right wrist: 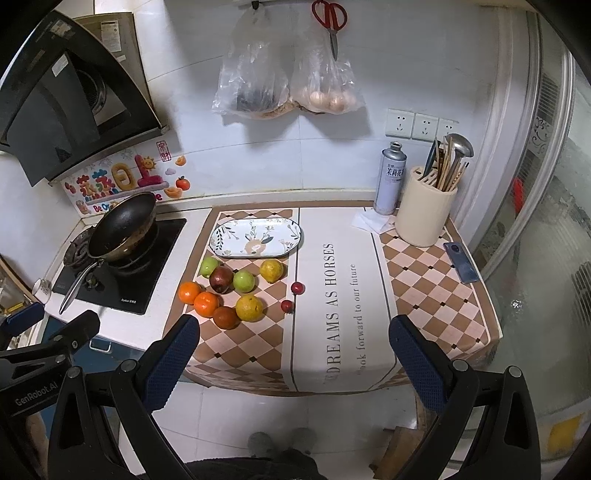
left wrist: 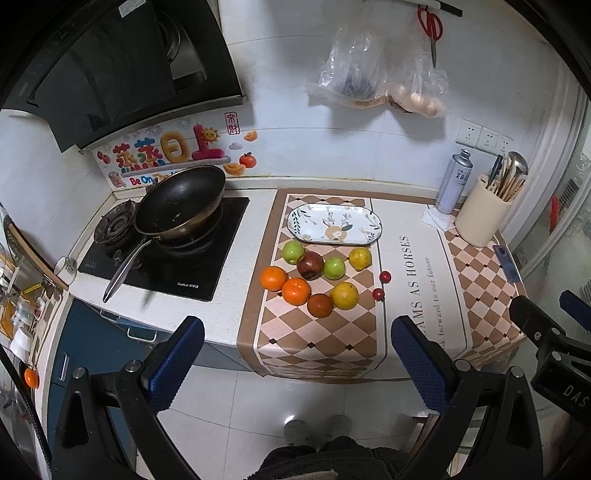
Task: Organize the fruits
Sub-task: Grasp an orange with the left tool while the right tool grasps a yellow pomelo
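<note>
A patterned oval plate (left wrist: 334, 224) (right wrist: 255, 237) lies empty on the checked mat. In front of it sit loose fruits: two green apples (left wrist: 293, 252) (right wrist: 243, 280), a dark red fruit (left wrist: 310, 264) (right wrist: 221, 279), a yellow pear (left wrist: 360, 258) (right wrist: 272, 270), two oranges (left wrist: 295, 291) (right wrist: 206, 304), a brownish orange (left wrist: 320, 305) (right wrist: 226, 317), a yellow citrus (left wrist: 344, 295) (right wrist: 249, 307) and two small red fruits (left wrist: 378, 294) (right wrist: 297, 287). My left gripper (left wrist: 297, 363) and right gripper (right wrist: 293, 365) are both open and empty, held back from the counter's front edge, apart from the fruit.
A wok (left wrist: 181, 201) (right wrist: 123, 225) sits on the stove at left. A spray can (right wrist: 389, 179), a utensil holder (right wrist: 426, 212) and a phone (right wrist: 461, 262) stand at the right. Bags (right wrist: 288, 85) and scissors (right wrist: 330, 18) hang on the wall.
</note>
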Tool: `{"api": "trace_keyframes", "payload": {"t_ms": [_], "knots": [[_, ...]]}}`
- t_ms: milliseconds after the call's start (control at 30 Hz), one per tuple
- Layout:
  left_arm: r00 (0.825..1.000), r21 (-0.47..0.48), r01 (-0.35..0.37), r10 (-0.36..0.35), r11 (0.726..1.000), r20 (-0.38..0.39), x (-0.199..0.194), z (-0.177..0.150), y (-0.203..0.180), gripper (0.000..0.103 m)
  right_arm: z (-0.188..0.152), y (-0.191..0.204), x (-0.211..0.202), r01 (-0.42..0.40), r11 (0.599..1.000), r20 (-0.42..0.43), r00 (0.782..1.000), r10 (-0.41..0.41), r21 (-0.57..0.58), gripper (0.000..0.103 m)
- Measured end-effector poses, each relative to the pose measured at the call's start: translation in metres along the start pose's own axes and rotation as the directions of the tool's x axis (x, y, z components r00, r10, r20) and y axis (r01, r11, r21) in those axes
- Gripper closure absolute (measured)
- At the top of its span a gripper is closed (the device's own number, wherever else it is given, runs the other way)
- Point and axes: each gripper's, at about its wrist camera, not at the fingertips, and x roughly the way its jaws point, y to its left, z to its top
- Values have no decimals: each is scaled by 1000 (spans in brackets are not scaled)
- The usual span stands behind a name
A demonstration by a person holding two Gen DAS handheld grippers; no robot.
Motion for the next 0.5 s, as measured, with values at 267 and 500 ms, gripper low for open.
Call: {"api": "trace_keyframes", "payload": {"t_ms": [267, 500], "knots": [[998, -39, -49, 51, 998, 48, 16, 8, -1, 0, 11, -12, 32, -76, 997, -9, 997, 77, 20, 0], [980, -115, -189, 194, 975, 35, 67, 15, 29, 0, 11, -2, 121, -195, 980, -162, 967, 198, 37, 0]]}}
